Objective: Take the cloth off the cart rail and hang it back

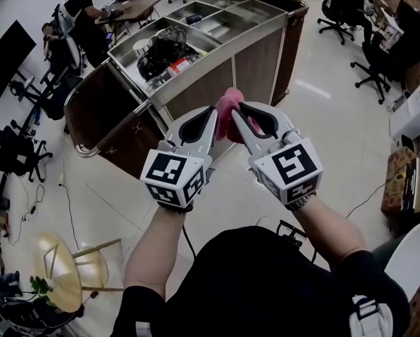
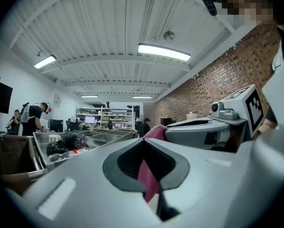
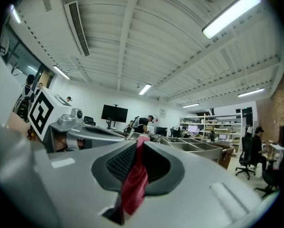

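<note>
I hold a pink cloth (image 1: pixel 229 115) in the air between both grippers, in front of the steel cart (image 1: pixel 217 62). My left gripper (image 1: pixel 210 116) is shut on one part of the cloth (image 2: pixel 148 180), which runs as a thin strip between its dark pads. My right gripper (image 1: pixel 244 112) is shut on another part of the cloth (image 3: pixel 134 184), a bunched fold hanging out below the pads. The two grippers stand side by side, tips nearly touching. The cloth hangs free of the cart's chrome rail (image 1: pixel 90 151), which lies to the left and below the grippers.
The cart's top trays hold a dark bundle (image 1: pixel 164 48) and small items. Office chairs (image 1: pixel 340 9) stand at the back right, desks with people (image 1: pixel 83 9) at the back left. A cable (image 1: pixel 69 216) runs over the tiled floor at the left.
</note>
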